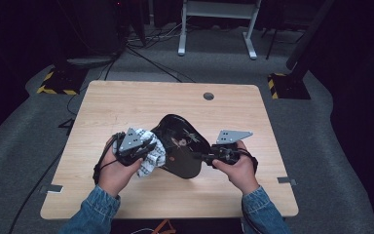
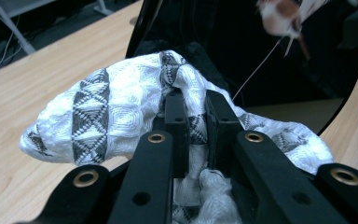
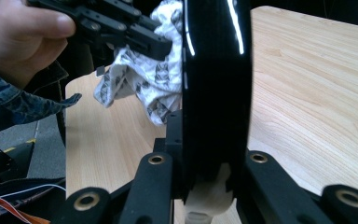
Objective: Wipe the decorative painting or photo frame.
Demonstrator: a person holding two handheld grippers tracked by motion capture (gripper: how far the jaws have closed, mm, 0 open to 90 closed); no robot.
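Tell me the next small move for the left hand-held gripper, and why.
Probably drag the white patterned cloth across the glossy black plate. The left hand-held gripper is clamped on the cloth against the plate's face, while the right hand-held gripper grips its edge, steadying it.

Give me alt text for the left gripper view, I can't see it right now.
The left gripper is shut on a bunched white cloth with grey woven patterns, pressed against a glossy black plate. The light wooden table lies beneath.

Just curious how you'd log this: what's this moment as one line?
left hand-held gripper: shut on cloth | right hand-held gripper: shut on black plate | cloth against plate
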